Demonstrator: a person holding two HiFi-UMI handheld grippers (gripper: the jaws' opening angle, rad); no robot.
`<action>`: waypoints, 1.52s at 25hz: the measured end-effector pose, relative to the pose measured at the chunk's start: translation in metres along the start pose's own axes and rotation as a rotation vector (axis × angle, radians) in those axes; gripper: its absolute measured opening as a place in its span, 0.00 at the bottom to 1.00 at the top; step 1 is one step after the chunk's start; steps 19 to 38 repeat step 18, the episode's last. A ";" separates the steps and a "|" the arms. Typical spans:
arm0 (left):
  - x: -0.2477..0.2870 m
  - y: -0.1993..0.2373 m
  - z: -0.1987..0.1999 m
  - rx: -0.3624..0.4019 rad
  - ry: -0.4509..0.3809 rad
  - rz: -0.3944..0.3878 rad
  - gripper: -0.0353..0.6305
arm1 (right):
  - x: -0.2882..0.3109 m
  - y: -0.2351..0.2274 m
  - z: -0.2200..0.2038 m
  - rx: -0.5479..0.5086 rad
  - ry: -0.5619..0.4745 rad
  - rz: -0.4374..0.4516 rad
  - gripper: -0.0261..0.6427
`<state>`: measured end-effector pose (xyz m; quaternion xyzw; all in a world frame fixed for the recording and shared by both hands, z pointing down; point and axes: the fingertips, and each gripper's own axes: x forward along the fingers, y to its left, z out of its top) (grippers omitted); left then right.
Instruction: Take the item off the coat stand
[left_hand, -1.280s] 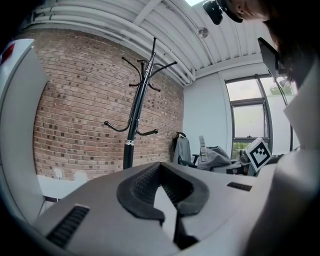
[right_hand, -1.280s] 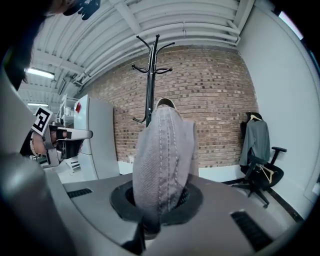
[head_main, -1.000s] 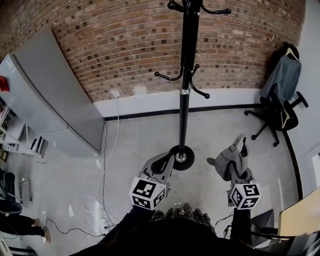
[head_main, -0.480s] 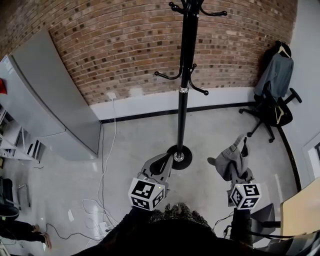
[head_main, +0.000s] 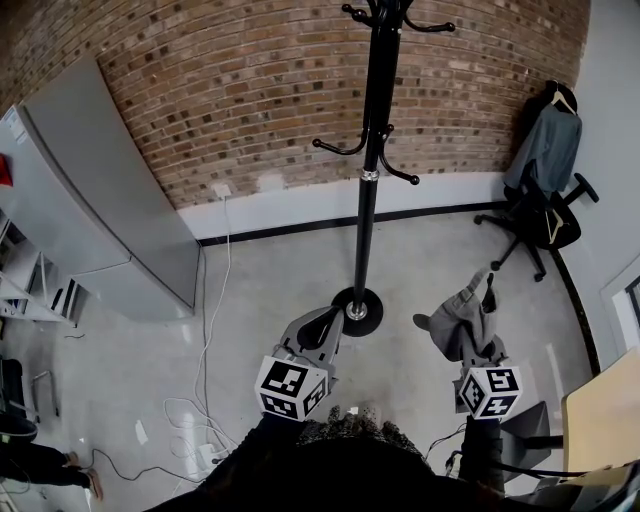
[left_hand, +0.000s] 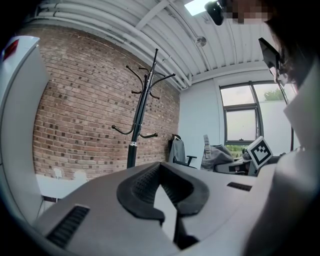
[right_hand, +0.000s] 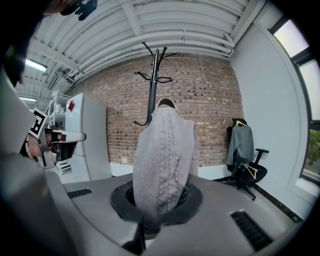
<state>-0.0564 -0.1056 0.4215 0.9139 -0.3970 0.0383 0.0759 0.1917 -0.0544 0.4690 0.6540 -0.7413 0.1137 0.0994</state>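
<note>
The black coat stand (head_main: 366, 200) rises from its round base (head_main: 357, 311) on the grey floor, and its hooks are bare. A grey fabric item (head_main: 459, 321), a cap by the look of it, is off the stand and sticks up from my right gripper (head_main: 476, 345), which is shut on it. In the right gripper view the grey item (right_hand: 164, 160) fills the space between the jaws, with the stand (right_hand: 154, 82) behind it. My left gripper (head_main: 320, 332) hangs left of the base, shut and with nothing in it; its tips (left_hand: 161, 170) meet.
A tall grey cabinet (head_main: 110, 190) leans along the brick wall at the left. An office chair (head_main: 540, 215) with a grey jacket (head_main: 548, 145) stands at the back right. Cables (head_main: 205, 340) trail across the floor. A desk corner (head_main: 600, 420) lies at the right.
Both grippers hold almost the same place, the right one still with the grey item. The head view has shifted slightly, so the chair sits a little further left.
</note>
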 end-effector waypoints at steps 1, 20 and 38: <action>-0.001 0.000 0.000 0.000 -0.001 0.000 0.06 | 0.000 0.001 0.001 -0.004 0.000 -0.001 0.06; 0.000 -0.003 0.003 0.000 -0.008 -0.018 0.06 | -0.008 0.004 0.009 -0.030 0.003 -0.009 0.06; 0.000 -0.003 0.003 0.000 -0.008 -0.018 0.06 | -0.008 0.004 0.009 -0.030 0.003 -0.009 0.06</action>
